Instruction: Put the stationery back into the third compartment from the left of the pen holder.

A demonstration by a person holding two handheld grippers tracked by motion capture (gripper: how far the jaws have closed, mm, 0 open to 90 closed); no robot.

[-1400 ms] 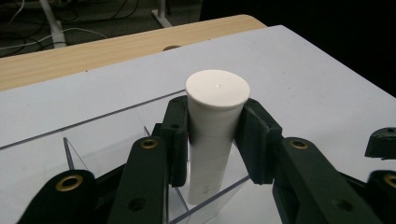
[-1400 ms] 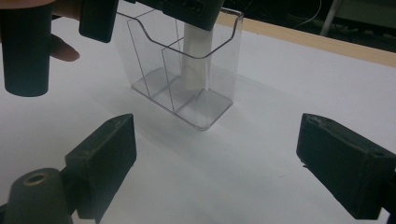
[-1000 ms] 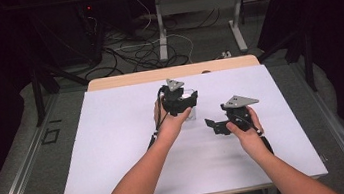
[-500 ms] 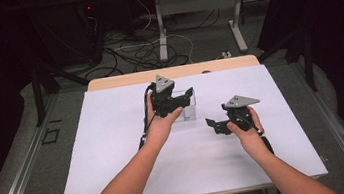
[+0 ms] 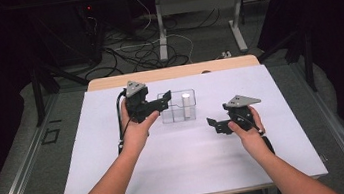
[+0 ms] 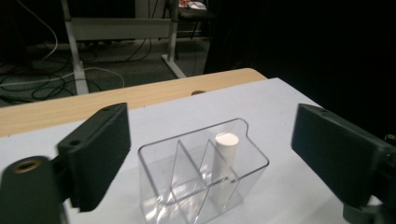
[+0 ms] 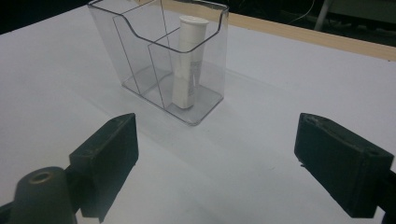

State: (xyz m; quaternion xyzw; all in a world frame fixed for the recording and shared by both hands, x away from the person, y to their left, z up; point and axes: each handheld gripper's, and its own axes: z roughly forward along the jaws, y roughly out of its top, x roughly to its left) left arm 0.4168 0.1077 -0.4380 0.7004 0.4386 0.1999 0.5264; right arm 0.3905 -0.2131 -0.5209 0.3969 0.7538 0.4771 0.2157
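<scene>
A clear plastic container with three compartments stands on the white-covered table. A white capped tube stands upright in its right-hand end compartment. My left gripper is just left of the container, pointing at it; its jaws have just been opening and nothing is between them. In the left gripper view the container and the tube lie ahead of the wide-open left gripper. My right gripper hovers open to the container's right, empty. The right gripper view shows the container and tube beyond the right gripper.
A strip of bare wood runs along the table's far edge. Beyond it are desk legs and loose cables on the floor. White table surface spreads on both sides and toward the person.
The left gripper has drawn back to the left, off the container, and its jaws have opened. The container with its tube now stands uncovered. The right hand has stayed put.
</scene>
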